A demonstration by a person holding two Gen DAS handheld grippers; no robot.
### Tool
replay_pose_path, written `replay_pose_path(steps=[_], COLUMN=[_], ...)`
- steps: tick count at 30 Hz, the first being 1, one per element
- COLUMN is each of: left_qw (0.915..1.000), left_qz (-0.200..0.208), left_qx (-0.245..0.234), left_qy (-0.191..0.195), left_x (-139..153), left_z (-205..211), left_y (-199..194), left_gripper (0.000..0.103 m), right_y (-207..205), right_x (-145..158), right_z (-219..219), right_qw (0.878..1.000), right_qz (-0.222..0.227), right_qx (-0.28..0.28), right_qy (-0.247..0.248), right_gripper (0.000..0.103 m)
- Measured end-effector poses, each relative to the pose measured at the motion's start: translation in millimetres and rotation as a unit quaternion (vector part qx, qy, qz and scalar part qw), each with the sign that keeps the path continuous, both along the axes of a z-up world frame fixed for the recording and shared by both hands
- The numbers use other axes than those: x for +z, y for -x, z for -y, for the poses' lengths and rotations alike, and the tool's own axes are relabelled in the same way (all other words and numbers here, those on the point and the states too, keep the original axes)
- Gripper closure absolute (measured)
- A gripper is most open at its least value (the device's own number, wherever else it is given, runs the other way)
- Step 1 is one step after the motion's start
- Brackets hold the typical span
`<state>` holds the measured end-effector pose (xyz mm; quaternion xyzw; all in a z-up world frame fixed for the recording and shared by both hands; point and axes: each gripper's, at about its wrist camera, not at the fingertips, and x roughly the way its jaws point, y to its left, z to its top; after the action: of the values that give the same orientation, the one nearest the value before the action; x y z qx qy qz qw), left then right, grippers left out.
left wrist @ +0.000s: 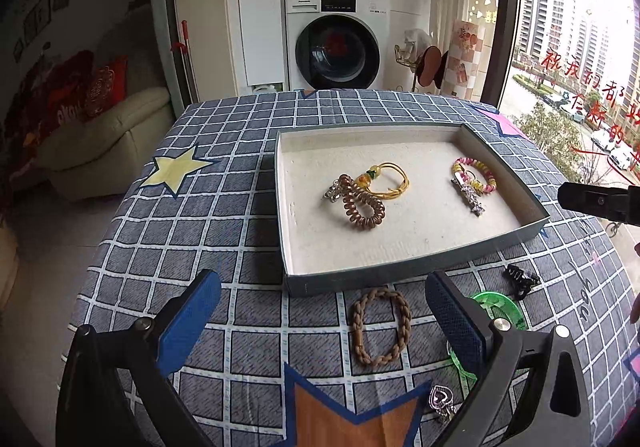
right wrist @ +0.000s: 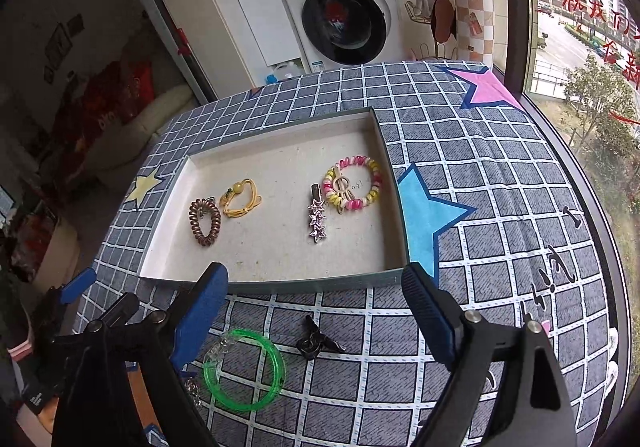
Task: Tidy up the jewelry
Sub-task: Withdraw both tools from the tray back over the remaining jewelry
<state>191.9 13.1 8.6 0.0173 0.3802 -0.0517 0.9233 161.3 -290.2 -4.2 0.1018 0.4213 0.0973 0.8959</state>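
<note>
The braided brown hair tie (left wrist: 380, 327) lay flat, long axis running toward the tray (left wrist: 404, 275), just before its near wall on the checked tablecloth (left wrist: 240, 207); a washing machine (left wrist: 338, 47) stood beyond. It sat between our left gripper's (left wrist: 324, 323) spread, empty fingers. Our right gripper (right wrist: 316, 311) hung equally released over the black clip (right wrist: 318, 339).

Black angular arms on the left gripper (left wrist: 322, 303), blue ribbed pads (left wrist: 190, 321), silver screws — same build on the right gripper (right wrist: 316, 301).
</note>
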Motion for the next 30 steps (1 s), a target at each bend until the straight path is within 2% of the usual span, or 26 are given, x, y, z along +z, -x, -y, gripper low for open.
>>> replay_pose_path(steps=[4, 9, 13, 19, 25, 30], left_qw=[1.0, 0.9997, 0.9992, 0.998, 0.997, 0.9967], left_qz=[-0.006, -0.021, -0.035, -0.057, -0.07, -0.076], left_qx=[0.0, 0.003, 0.012, 0.023, 0.033, 0.027], left_qy=[-0.006, -0.014, -0.014, -0.013, -0.004, -0.011], left_x=[-5.8, -16.3, -26.0, -37.3, -42.9, -47.2], left_z=[0.1, 0.6, -3.2, -7.8, -9.4, -2.6], left_y=[10.9, 21.5, 25.5, 22.6, 14.2, 8.4], left_gripper=[0.0, 0.0, 0.0, 0.0, 0.0, 0.0], right_y=[12.3, 22.9, 34.9, 46.6, 50.7, 48.2], right_x=[1.2, -9.0, -20.7, -40.2, -52.2, -58.4], right_z=[1.3, -1.2, -7.4, -13.5, -18.1, -22.6], right_qw=[1.0, 0.999, 0.997, 0.994, 0.993, 0.992], right_qz=[-0.001, -0.049, -0.067, -0.098, -0.115, -0.123], right_qx=[-0.001, 0.021, 0.033, 0.039, 0.03, 0.019], right_qy=[-0.002, -0.013, -0.005, -0.004, 0.0, 0.0], right_gripper=[0.012, 0.012, 0.012, 0.012, 0.012, 0.012])
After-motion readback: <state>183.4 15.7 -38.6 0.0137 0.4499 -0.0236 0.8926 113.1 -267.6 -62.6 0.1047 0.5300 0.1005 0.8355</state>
